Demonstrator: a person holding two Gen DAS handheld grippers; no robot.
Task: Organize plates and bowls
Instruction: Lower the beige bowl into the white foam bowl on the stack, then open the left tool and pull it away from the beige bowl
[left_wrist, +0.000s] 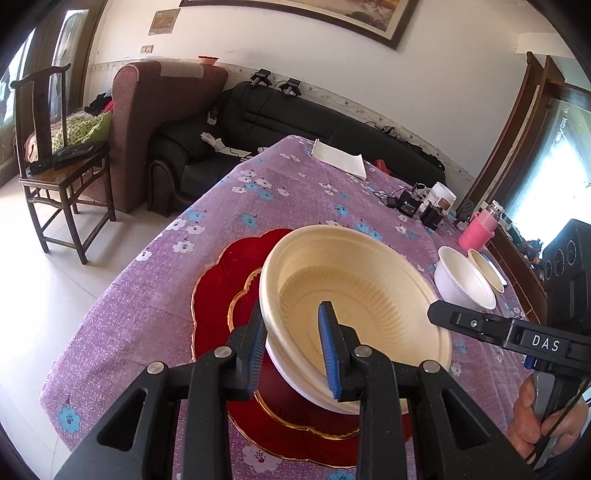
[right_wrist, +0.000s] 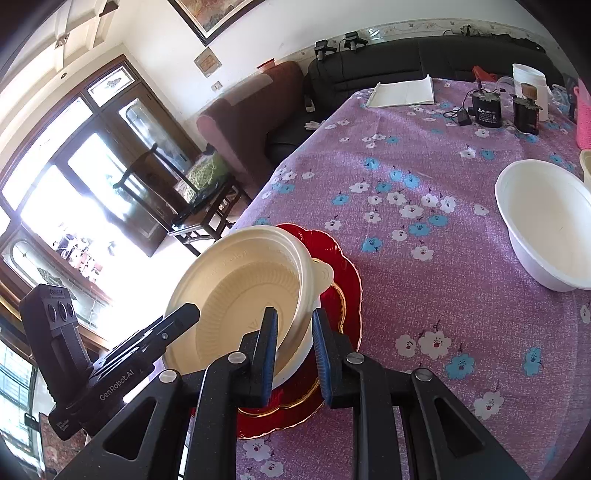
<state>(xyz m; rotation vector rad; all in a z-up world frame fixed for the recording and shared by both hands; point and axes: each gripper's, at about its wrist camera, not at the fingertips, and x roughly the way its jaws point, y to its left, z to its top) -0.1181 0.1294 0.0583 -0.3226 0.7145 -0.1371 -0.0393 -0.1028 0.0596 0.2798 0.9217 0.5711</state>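
The cream bowl (left_wrist: 354, 306) is the landmark here: it sits tilted in a white bowl under it, and both rest on the red plate (left_wrist: 221, 295) on the desk (left_wrist: 147, 314). Nearest to the left camera, the left gripper (left_wrist: 293, 350) has its jaws on the bowl's rim, one pad inside and one outside, but a small gap seems to remain, so I cannot tell if they already grip. On the opposite rim, the right gripper (right_wrist: 293, 354) stands the same way, also uncertain. The bowl looks thin, light and a little flexible, probably disposable; the rim is the best place to hold, with gentle pressure. Beyond it, to its right, another white bowl (left_wrist: 463, 282) stands with a cream one (left_wrist: 487, 271) just behind, partly hidden. The lower bowl is mostly covered.
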